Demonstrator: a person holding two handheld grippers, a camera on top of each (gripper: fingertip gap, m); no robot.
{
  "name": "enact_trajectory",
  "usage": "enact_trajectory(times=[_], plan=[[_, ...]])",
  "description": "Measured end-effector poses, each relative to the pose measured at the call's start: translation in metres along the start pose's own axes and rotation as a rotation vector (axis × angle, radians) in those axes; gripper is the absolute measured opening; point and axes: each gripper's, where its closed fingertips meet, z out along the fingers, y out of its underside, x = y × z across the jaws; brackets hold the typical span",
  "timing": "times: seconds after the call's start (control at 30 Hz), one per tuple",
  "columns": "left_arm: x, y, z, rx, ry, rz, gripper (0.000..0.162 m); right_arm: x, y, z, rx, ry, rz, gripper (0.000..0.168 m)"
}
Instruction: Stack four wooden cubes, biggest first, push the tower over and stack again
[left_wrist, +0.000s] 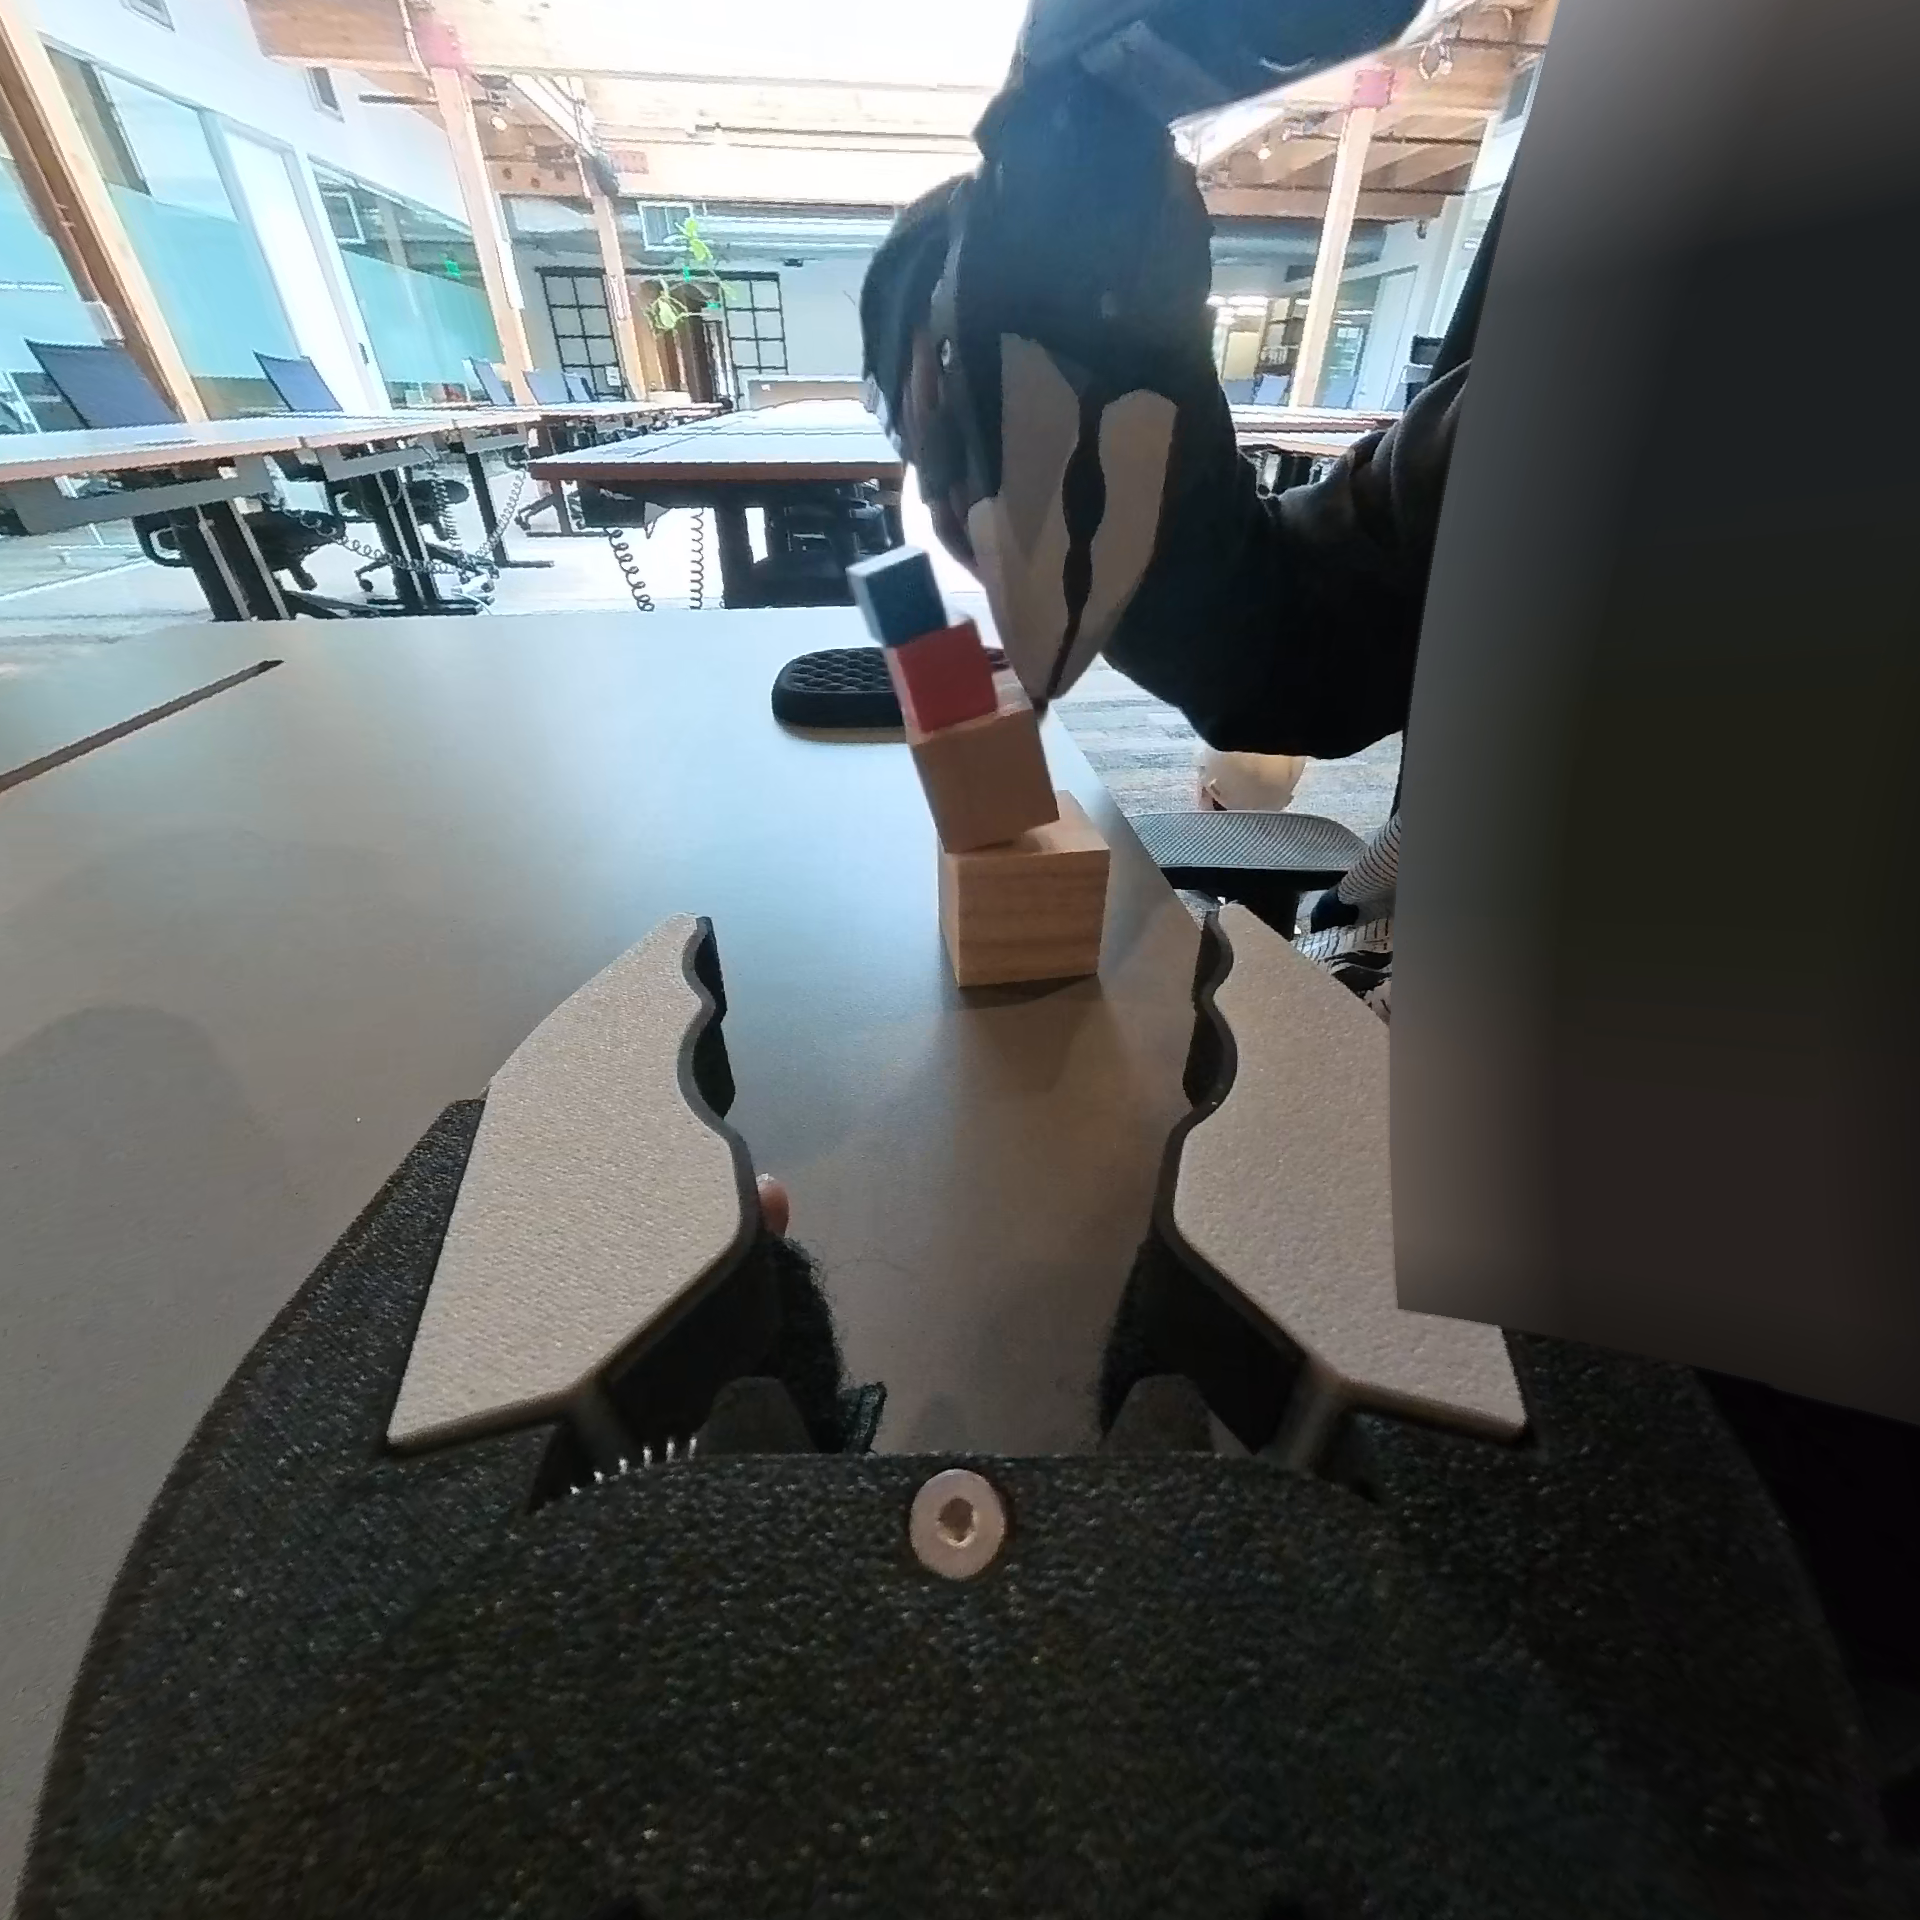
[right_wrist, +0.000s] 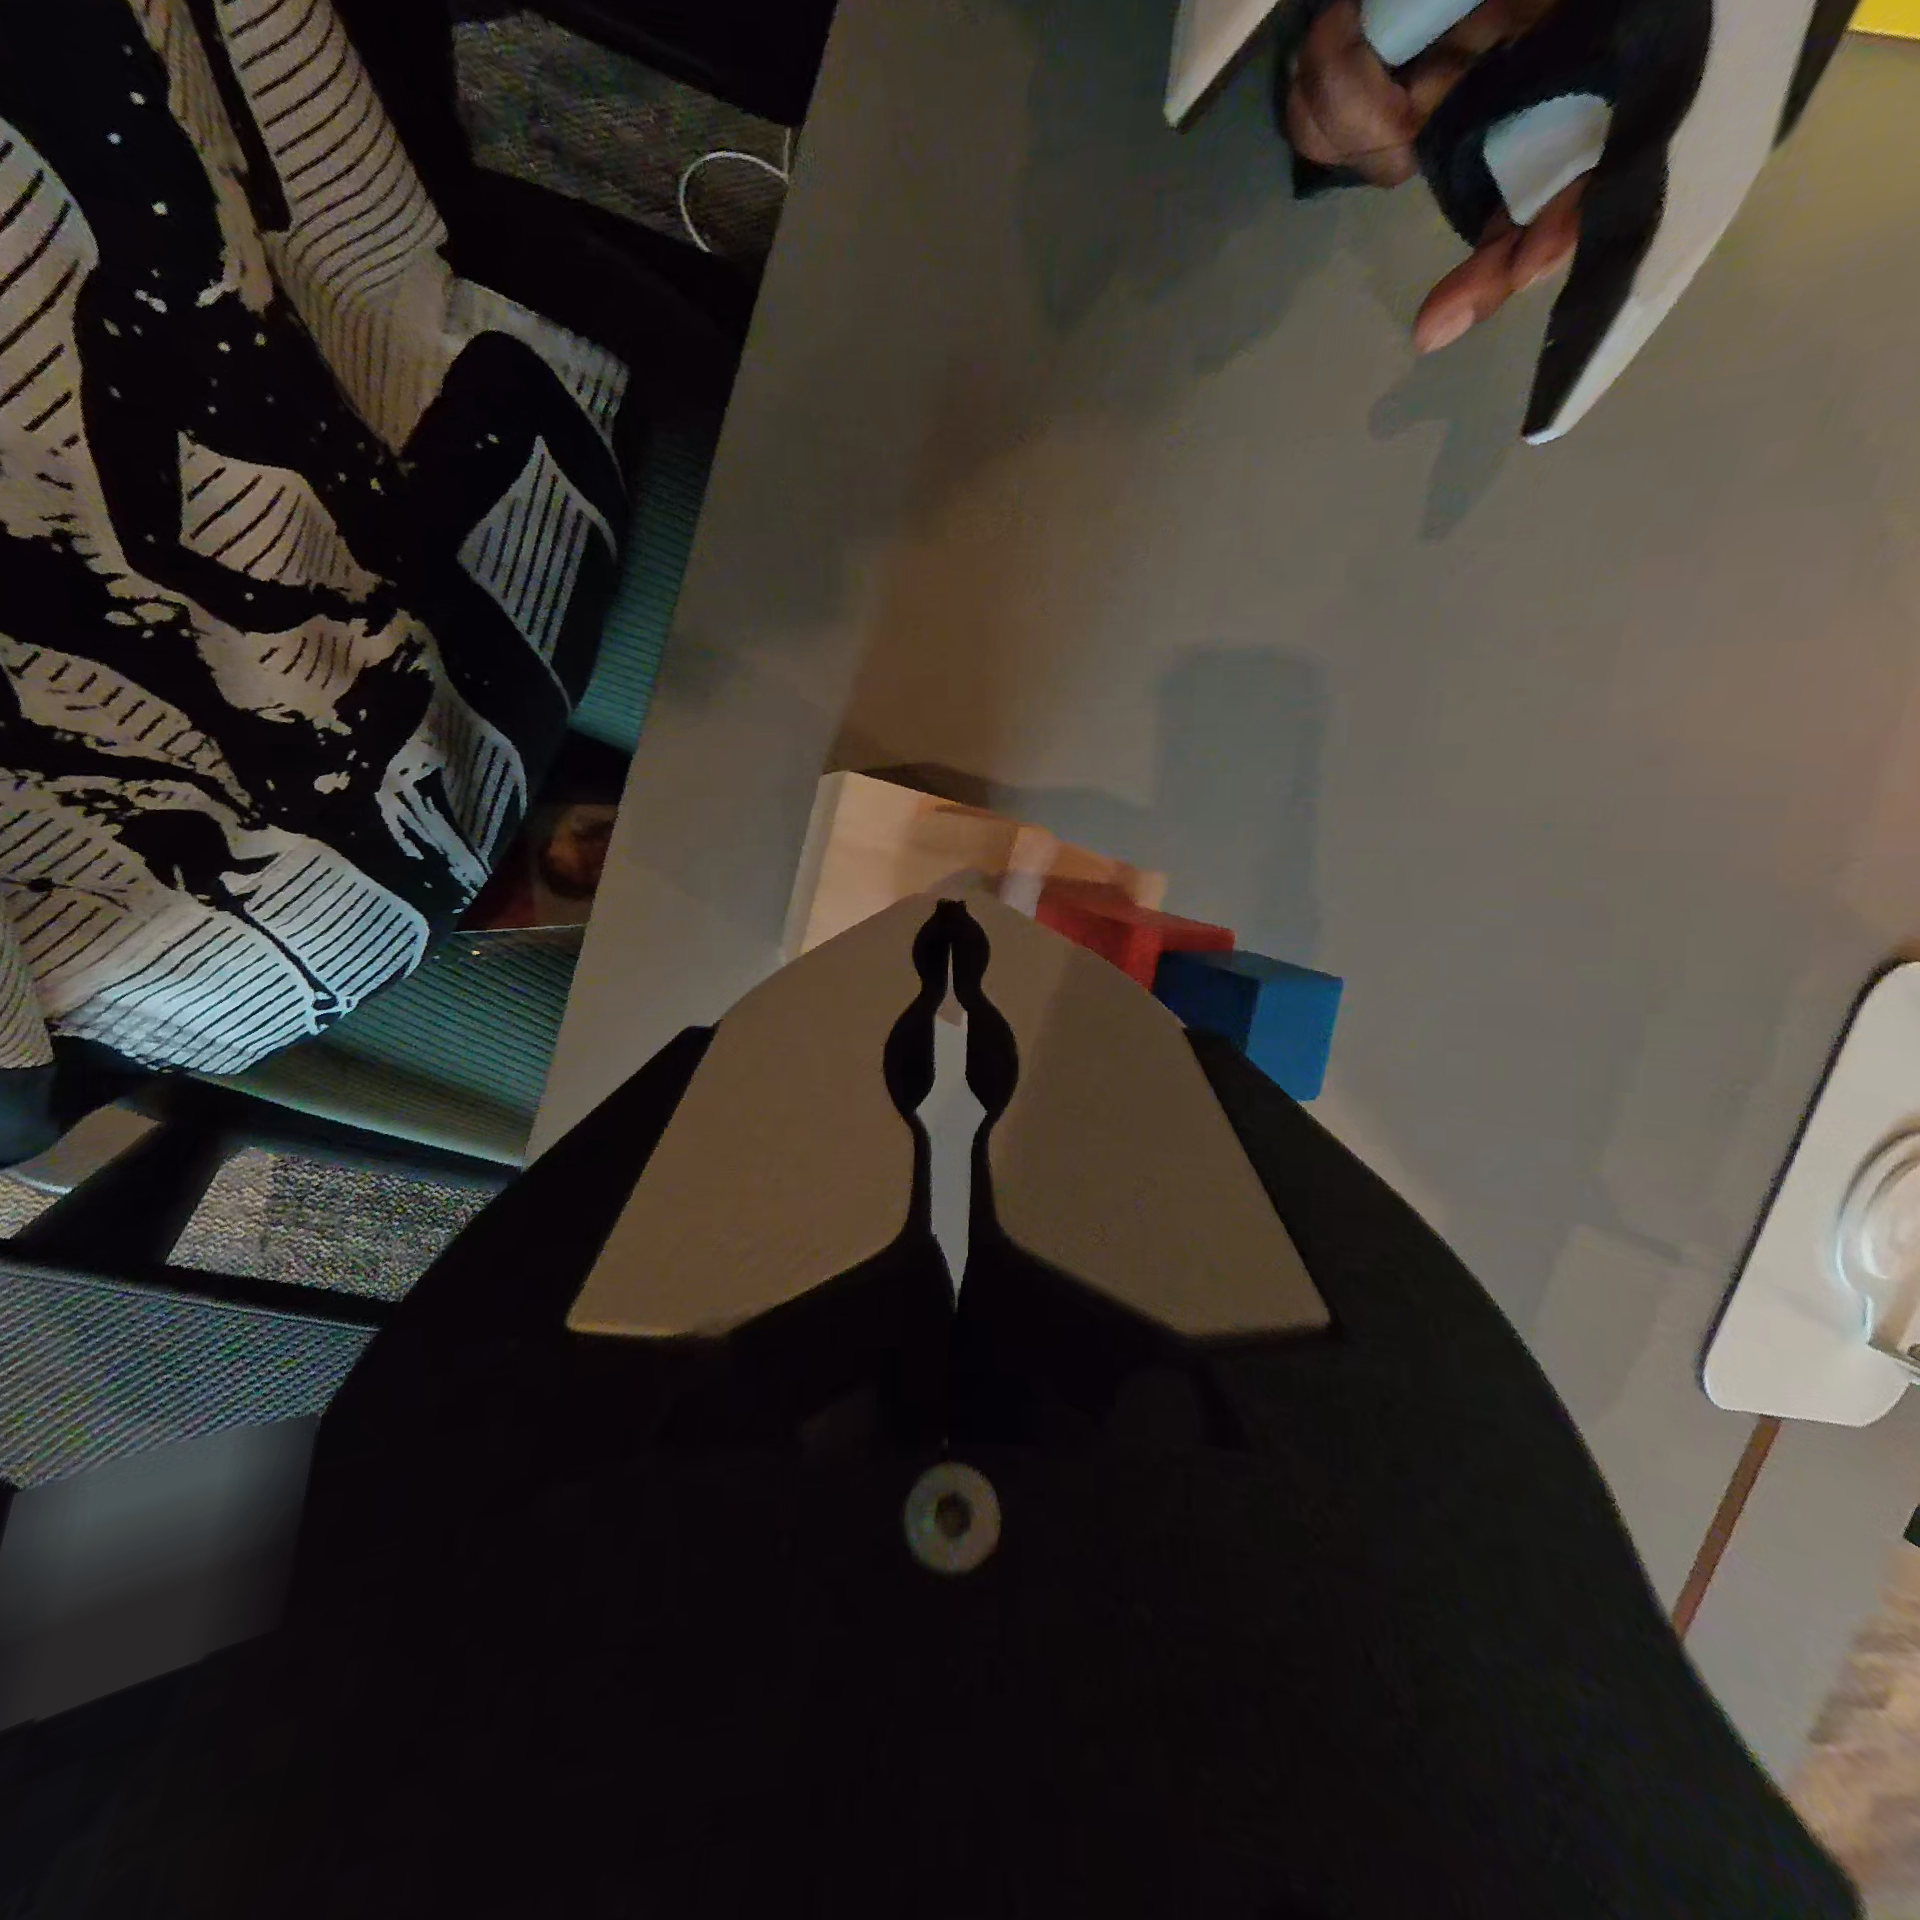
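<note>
A tower of four cubes stands near the right edge of the dark table (left_wrist: 416, 883). A large natural wood cube (left_wrist: 1023, 914) is at the bottom, with a smaller natural cube (left_wrist: 982, 784), a red cube (left_wrist: 940, 675) and a blue cube (left_wrist: 904, 597) above it. The upper three tilt left and are blurred. My right gripper (left_wrist: 1044, 681) is shut, and its tips touch the tower's right side at the level of the red cube. In the right wrist view the shut gripper (right_wrist: 951, 909) sits over the large cube (right_wrist: 862, 862), the red cube (right_wrist: 1122, 935) and the blue cube (right_wrist: 1268, 1018). My left gripper (left_wrist: 961, 920) is open and empty, low over the table short of the tower.
A black honeycomb pad (left_wrist: 831, 691) lies behind the tower. The table's right edge runs close beside the cubes, with a mesh chair (left_wrist: 1247, 842) below it. A white flat device (right_wrist: 1818, 1195) lies on the table near the blue cube. A person's patterned clothing (right_wrist: 208, 520) is beside the table.
</note>
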Motion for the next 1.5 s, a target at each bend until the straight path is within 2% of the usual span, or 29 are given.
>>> enact_trajectory(times=[0.43, 0.73, 1.03, 1.3, 1.43, 1.5], plan=[[0.0, 0.0, 0.0, -0.001, 0.0, -0.001, 0.086, 0.014, 0.0, -0.003, 0.027, 0.042, 0.019, 0.0], [0.0, 0.0, 0.0, 0.001, 0.001, -0.004, 0.086, 0.038, 0.012, -0.005, 0.012, 0.129, 0.068, 0.0], [0.0, 0.0, 0.0, 0.001, -0.001, -0.005, 0.086, 0.033, 0.018, -0.02, 0.012, 0.157, 0.089, 0.0], [-0.001, 0.0, 0.0, 0.001, -0.003, -0.006, 0.085, 0.01, 0.028, -0.022, 0.007, 0.145, 0.151, 0.0], [-0.001, 0.0, 0.0, 0.0, -0.003, -0.004, 0.085, -0.002, 0.034, -0.021, 0.018, 0.128, 0.196, 0.012], [0.0, 0.0, 0.0, -0.002, -0.003, -0.003, 0.085, -0.006, 0.037, -0.021, 0.029, 0.12, 0.219, 0.024]])
